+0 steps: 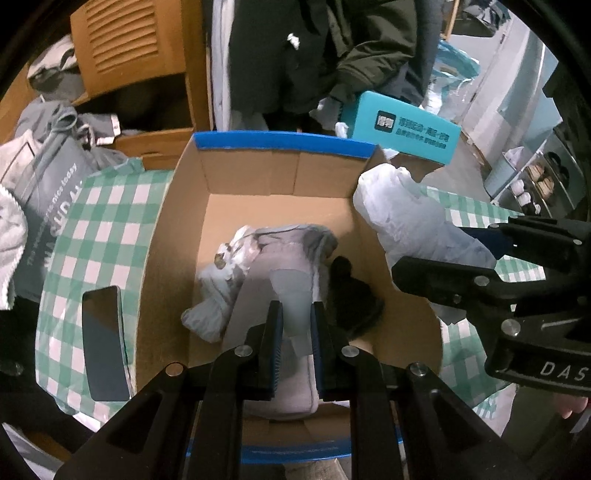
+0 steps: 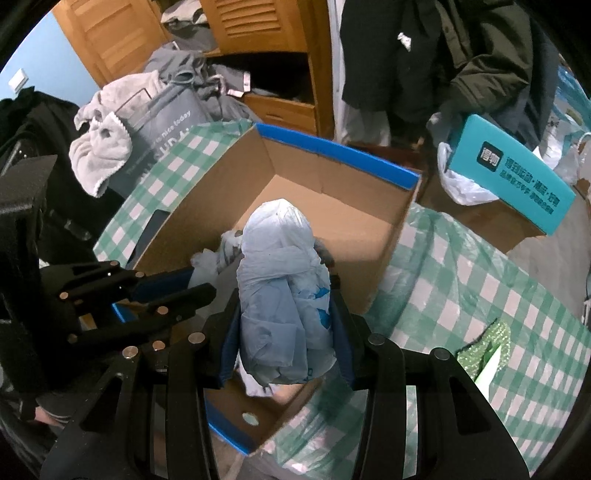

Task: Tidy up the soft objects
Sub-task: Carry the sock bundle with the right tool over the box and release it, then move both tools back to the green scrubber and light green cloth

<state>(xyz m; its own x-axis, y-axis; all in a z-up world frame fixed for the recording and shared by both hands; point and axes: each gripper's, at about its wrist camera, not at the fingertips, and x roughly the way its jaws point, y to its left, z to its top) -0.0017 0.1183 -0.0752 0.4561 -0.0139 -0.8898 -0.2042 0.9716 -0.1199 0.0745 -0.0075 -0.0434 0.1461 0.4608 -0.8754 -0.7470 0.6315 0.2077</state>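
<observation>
- Nearest the left wrist camera, the left gripper (image 1: 296, 314) pointed steeply down into the box, its jaws pressed on a narrow strip of a pale grey garment (image 1: 284, 380) that ran from between the pads down to the box floor.
- Beneath everything, a green-and-white checked cloth (image 1: 107, 229) covered the worktop.
- On the cloth stood an open cardboard box (image 1: 284, 170) with a blue rim.
- Behind the box, a dark jacket (image 2: 480, 55) hung beside a wooden cabinet (image 2: 258, 33).
- Left of the box, a grey bag (image 2: 166, 125) with white lettering sat under a pale towel (image 2: 99, 151).
- To the right, a teal carton (image 2: 517, 177) lay tilted.
- Above the box's right side, the right gripper (image 2: 286, 314) pinched a white plastic-bag bundle (image 2: 280, 266) between its jaws, the bundle bulging above and below the pads.
- Inside the box, crumpled pale bags (image 1: 236, 266) lay beside a small black knitted item (image 1: 354, 295).
- On the cloth, just left of the box, lay a dark phone (image 1: 103, 339).
- At the right edge sat a green glittery packet (image 2: 487, 350).
</observation>
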